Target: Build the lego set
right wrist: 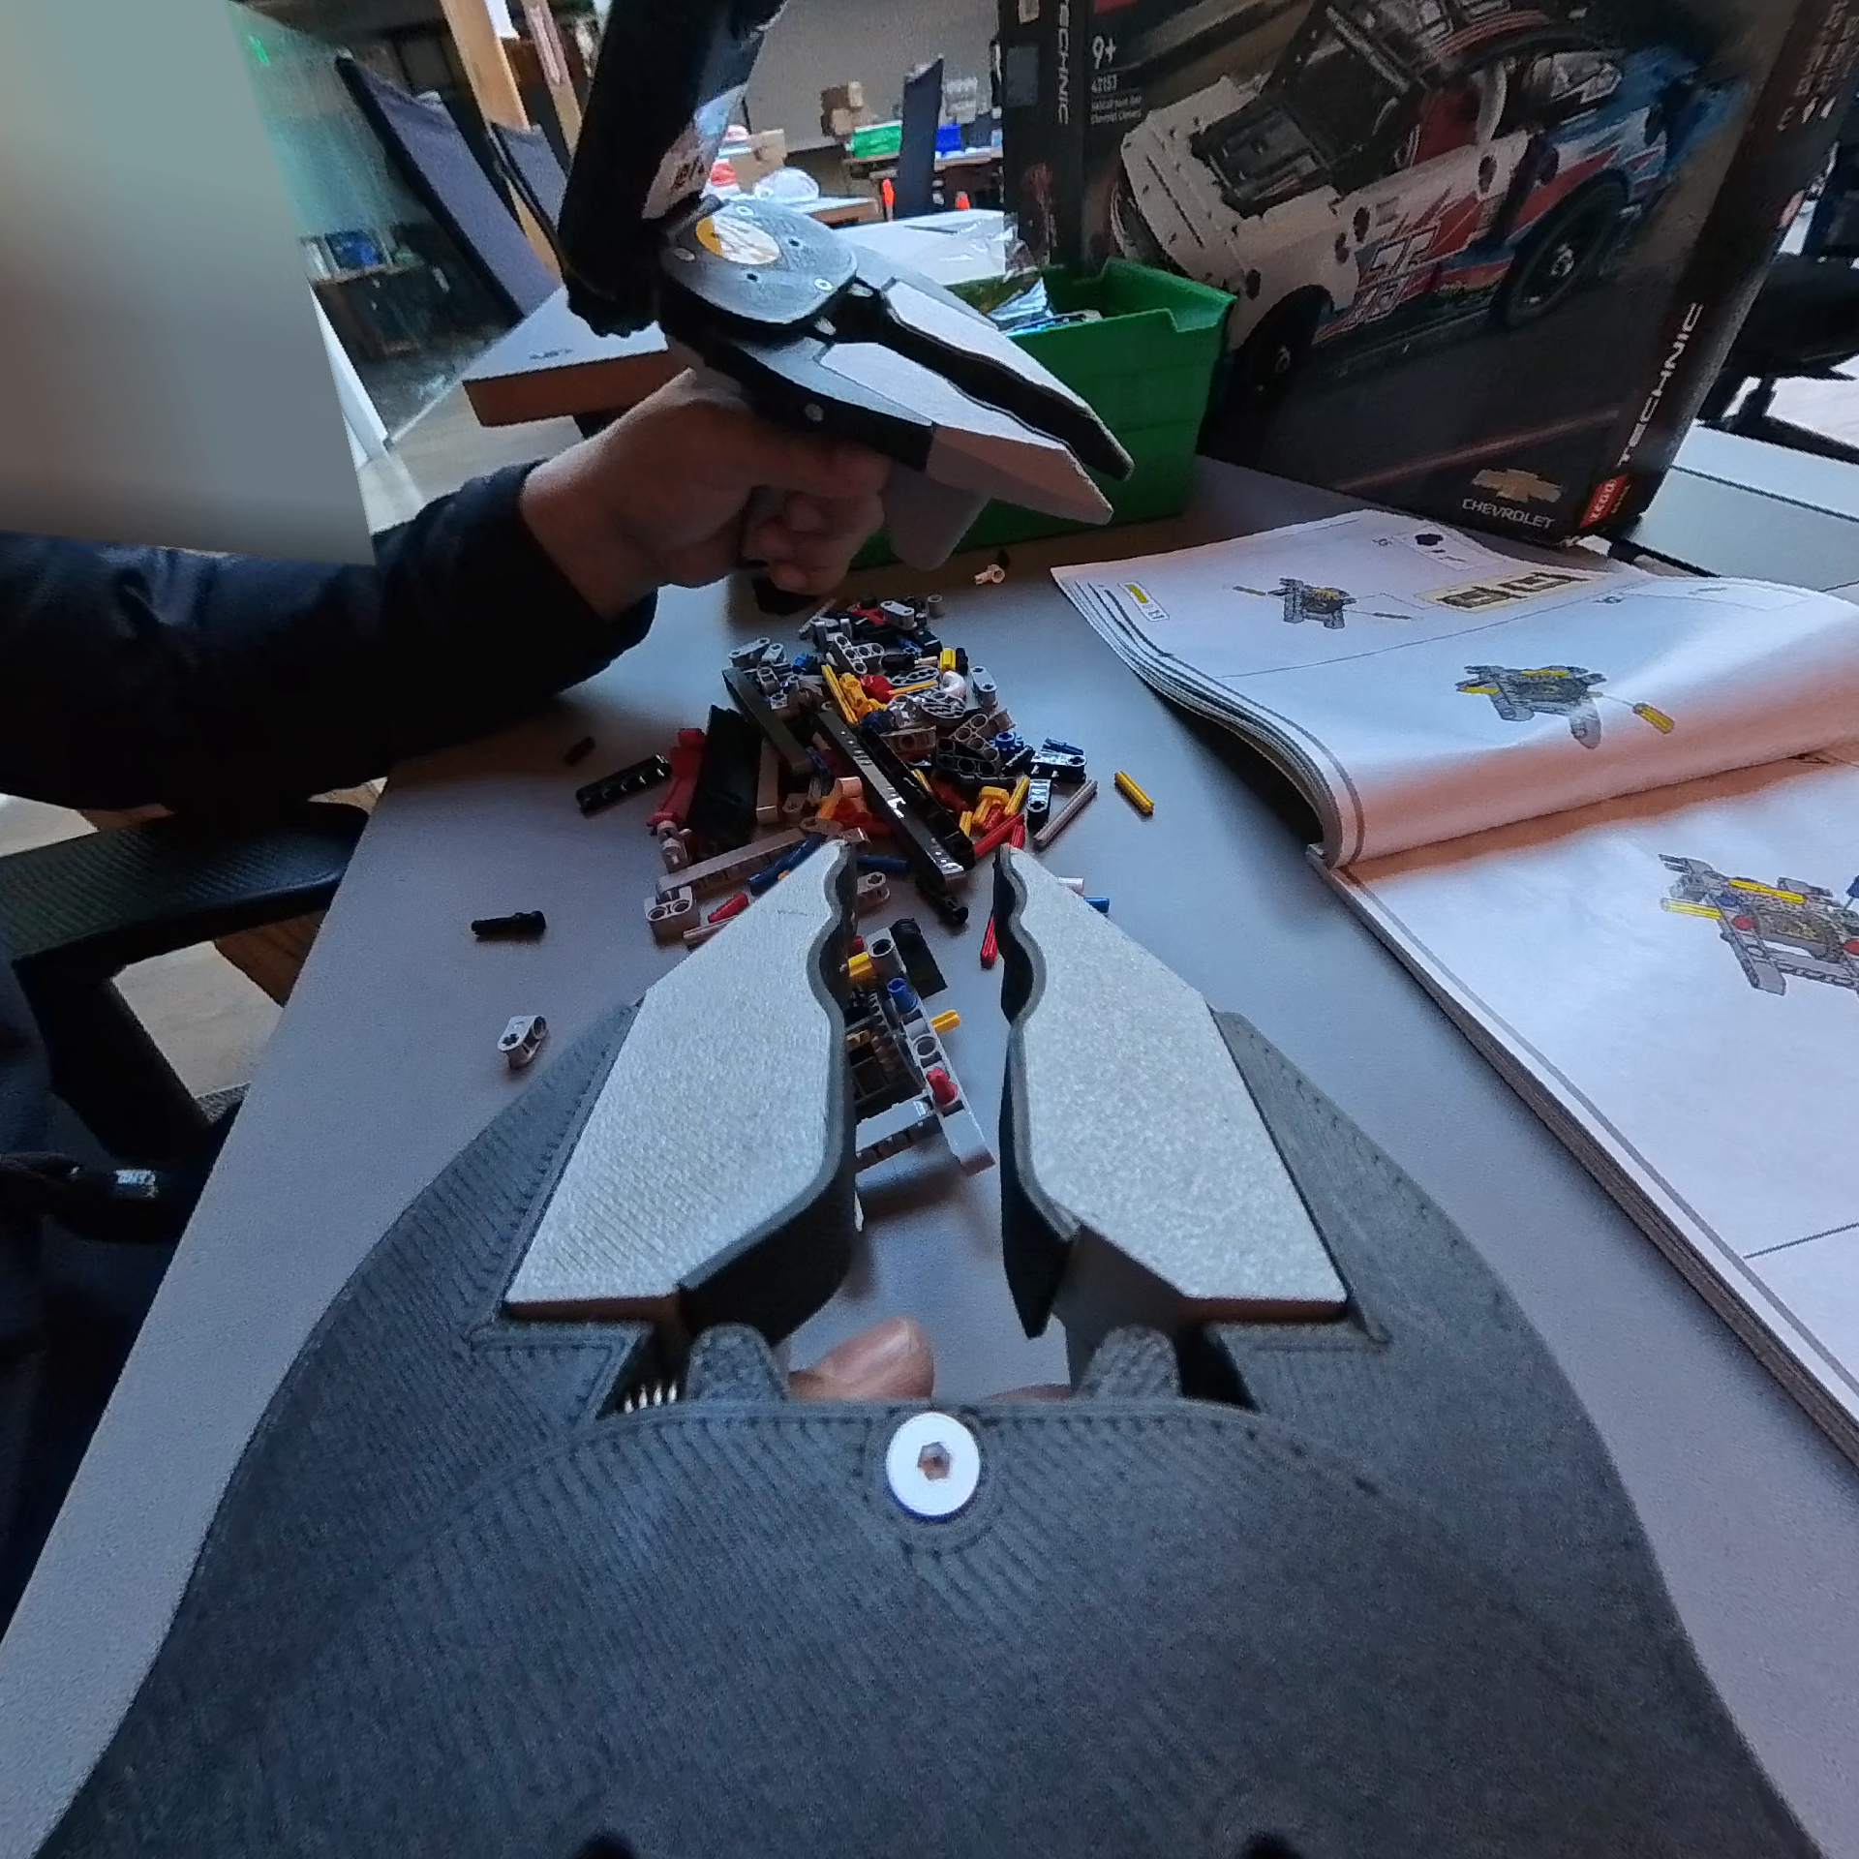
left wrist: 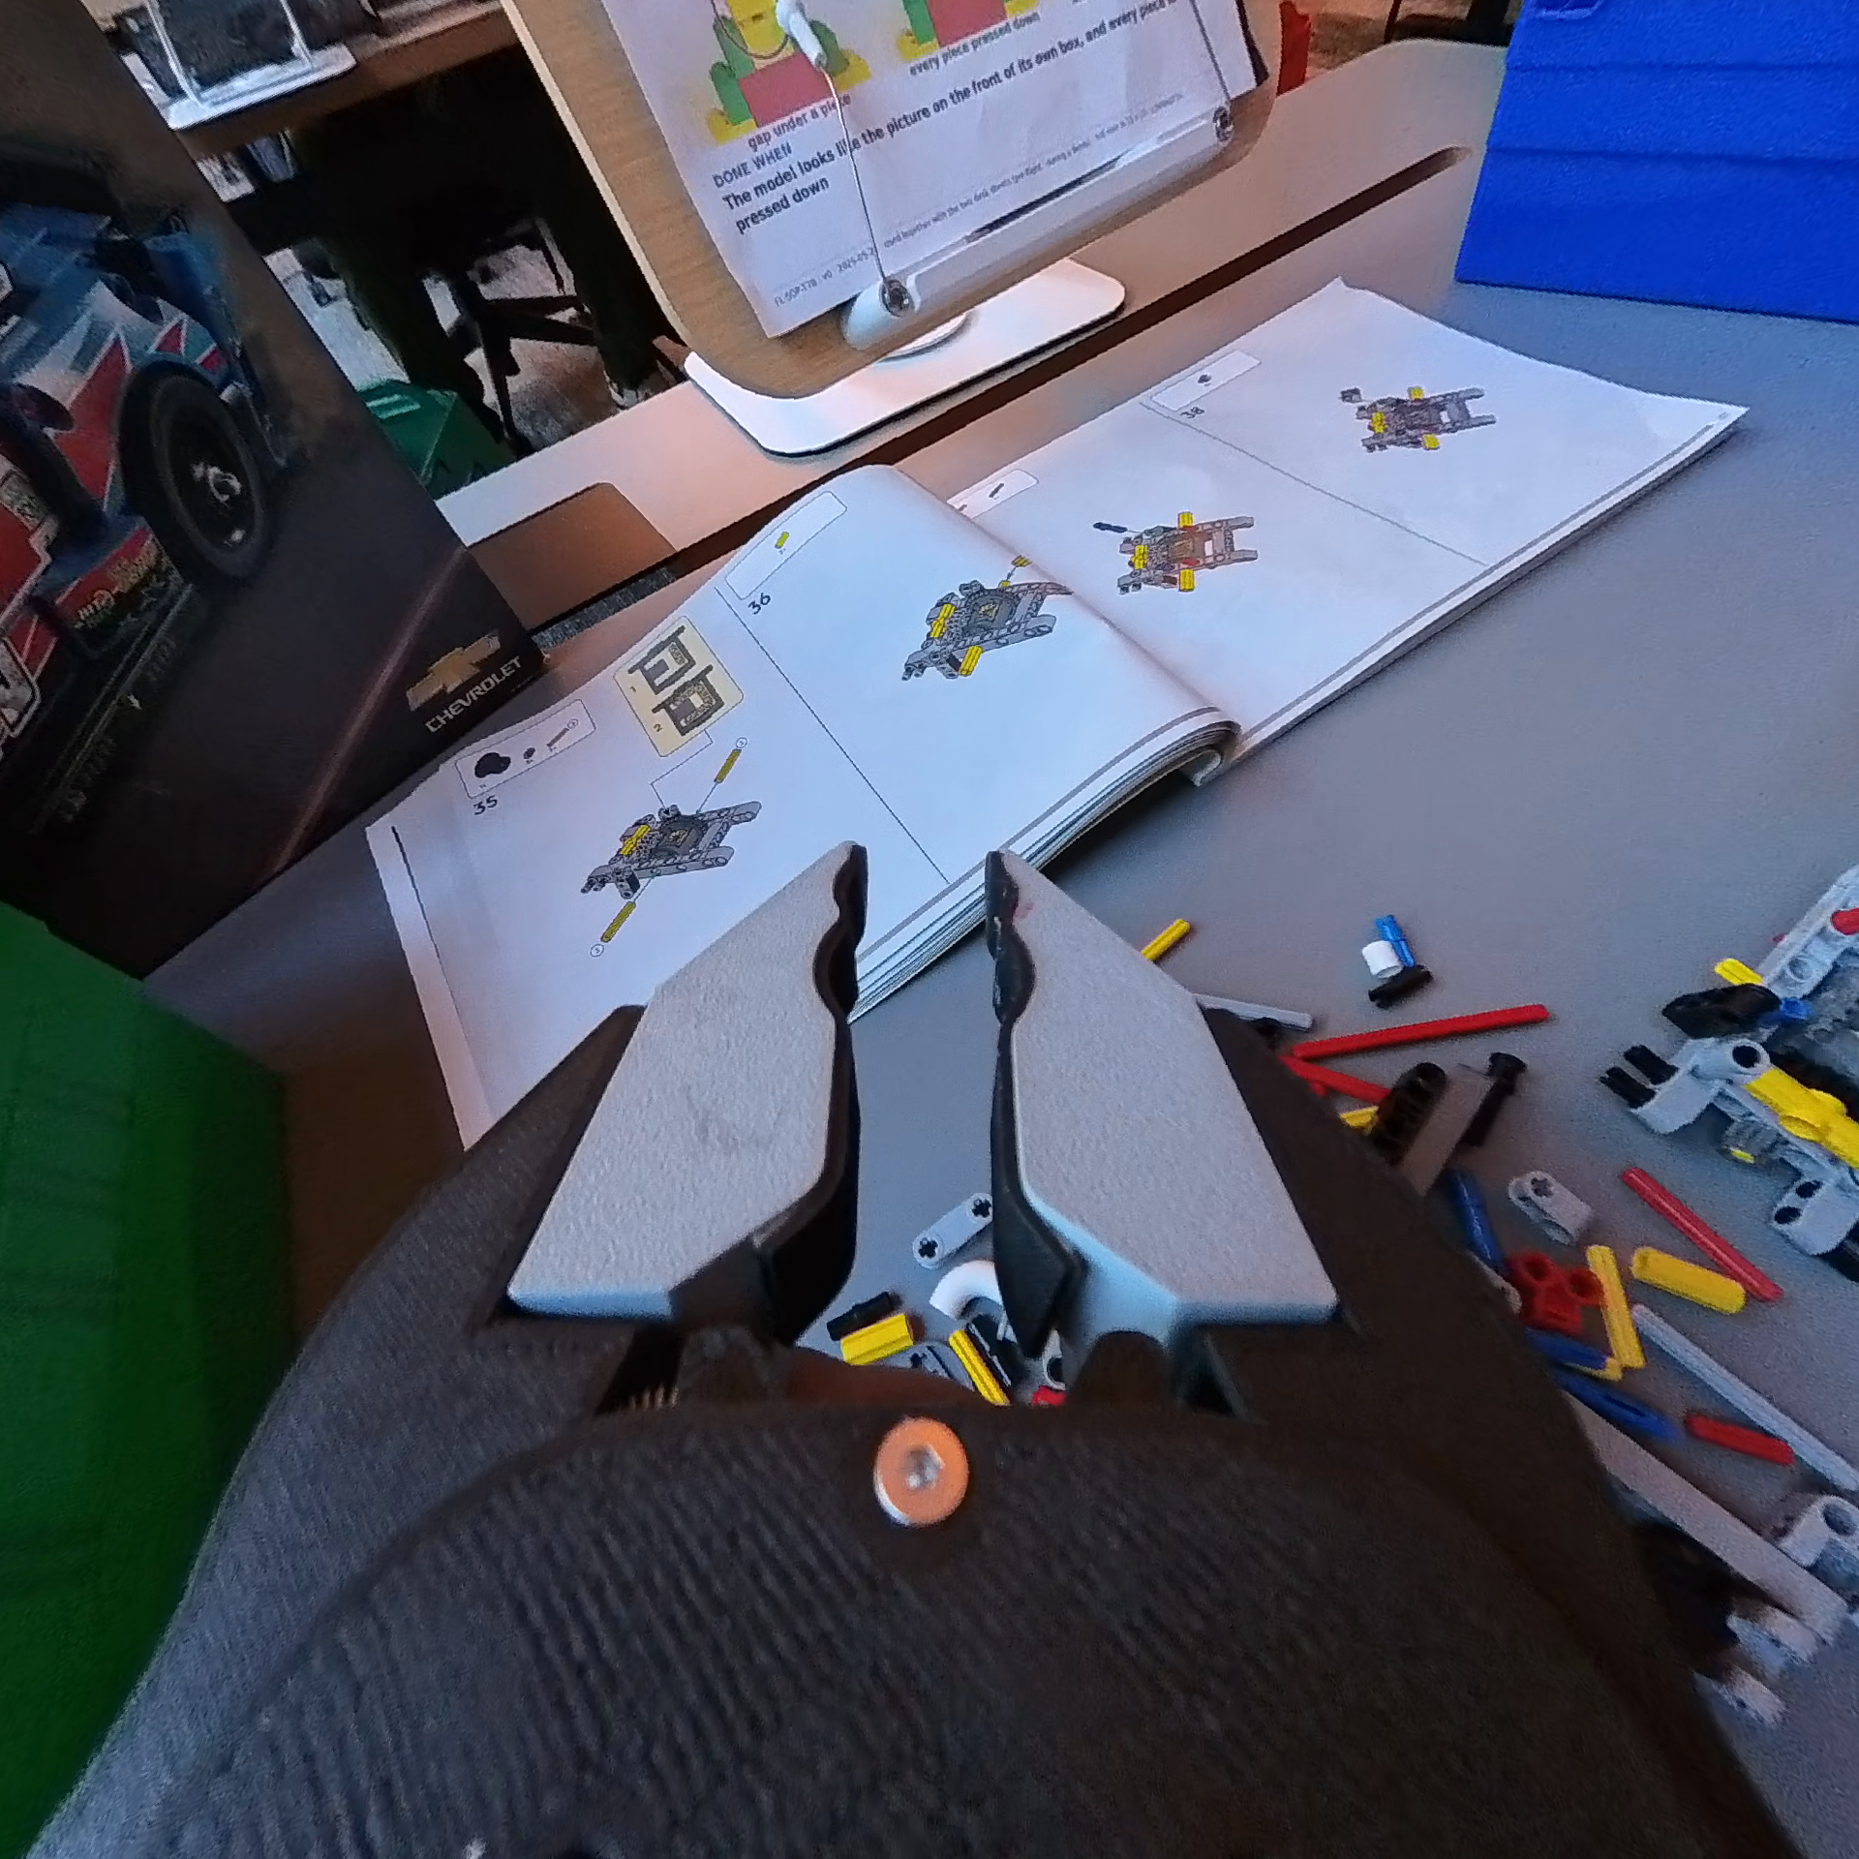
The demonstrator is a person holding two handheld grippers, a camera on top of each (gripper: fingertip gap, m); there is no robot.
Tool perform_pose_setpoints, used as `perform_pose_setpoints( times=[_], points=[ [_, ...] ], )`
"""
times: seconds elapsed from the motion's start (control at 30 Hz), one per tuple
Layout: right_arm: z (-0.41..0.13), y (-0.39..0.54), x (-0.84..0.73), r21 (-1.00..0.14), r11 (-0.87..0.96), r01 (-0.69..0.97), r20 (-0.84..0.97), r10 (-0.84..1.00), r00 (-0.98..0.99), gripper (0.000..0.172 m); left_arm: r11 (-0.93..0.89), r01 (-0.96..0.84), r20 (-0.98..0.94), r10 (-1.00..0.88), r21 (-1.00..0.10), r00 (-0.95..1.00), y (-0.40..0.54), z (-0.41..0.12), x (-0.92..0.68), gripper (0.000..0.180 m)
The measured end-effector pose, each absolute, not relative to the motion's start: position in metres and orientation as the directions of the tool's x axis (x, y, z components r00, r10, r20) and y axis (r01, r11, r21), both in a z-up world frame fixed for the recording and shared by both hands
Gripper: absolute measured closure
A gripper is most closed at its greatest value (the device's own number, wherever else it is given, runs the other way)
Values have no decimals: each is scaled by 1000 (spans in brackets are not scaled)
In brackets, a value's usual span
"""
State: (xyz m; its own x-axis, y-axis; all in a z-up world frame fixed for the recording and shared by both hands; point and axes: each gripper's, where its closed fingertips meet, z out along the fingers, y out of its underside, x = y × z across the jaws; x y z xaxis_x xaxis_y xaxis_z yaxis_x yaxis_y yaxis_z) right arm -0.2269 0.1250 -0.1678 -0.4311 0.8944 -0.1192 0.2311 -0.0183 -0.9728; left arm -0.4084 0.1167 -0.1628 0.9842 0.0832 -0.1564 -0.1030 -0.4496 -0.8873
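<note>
**Building-brick parts lie loose on a grey table between two raised grippers**

Bricks point(right wrist: 865, 744) in black, grey, red, yellow and blue form a heap on the grey table point(right wrist: 1257, 1006), left of an open instruction booklet point(right wrist: 1569, 724).

At far left in the right wrist view, a dark sleeve and a hand point(right wrist: 694, 503) hold the left gripper point(right wrist: 1112, 483) up in the air above the far end of the heap, its fingers pointing right toward a green bin point(right wrist: 1127, 332). In its own view the left gripper point(left wrist: 925, 865) hangs over the near edge of the booklet point(left wrist: 1006, 644); its jaws stand slightly apart with nothing between them.

Right of centre, the right gripper point(right wrist: 923, 860) hovers over the near end of the heap. A partly built grey assembly point(right wrist: 905, 1046) lies on the table below the gap between its fingers; the pads do not press on it, and the jaws stand parted and bare.

Behind the booklet stands a dark box point(right wrist: 1459, 251) picturing a race car.
</note>
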Motion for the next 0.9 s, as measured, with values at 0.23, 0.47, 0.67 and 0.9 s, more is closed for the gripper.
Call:
perform_pose_setpoints(
  times=[0.23,0.47,0.67,0.9],
  points=[
    [-168,125,-227,-972,-21,234,-124,892,-435,147,-454,-110,-161,75,-884,984,117,-164,-406,160],
    [-168,126,-228,-970,-37,241,-141,891,-432,142,-457,-108,-157,71,-883,985,119,-166,-405,160],
    [-169,131,-238,-973,-16,229,-96,935,-342,55,-437,-100,-178,142,-894,974,125,-168,-412,168],
    [-154,109,-229,-991,51,121,9,945,-328,15,-408,-39,-158,262,-912,952,125,-159,-403,163]
  ],
)
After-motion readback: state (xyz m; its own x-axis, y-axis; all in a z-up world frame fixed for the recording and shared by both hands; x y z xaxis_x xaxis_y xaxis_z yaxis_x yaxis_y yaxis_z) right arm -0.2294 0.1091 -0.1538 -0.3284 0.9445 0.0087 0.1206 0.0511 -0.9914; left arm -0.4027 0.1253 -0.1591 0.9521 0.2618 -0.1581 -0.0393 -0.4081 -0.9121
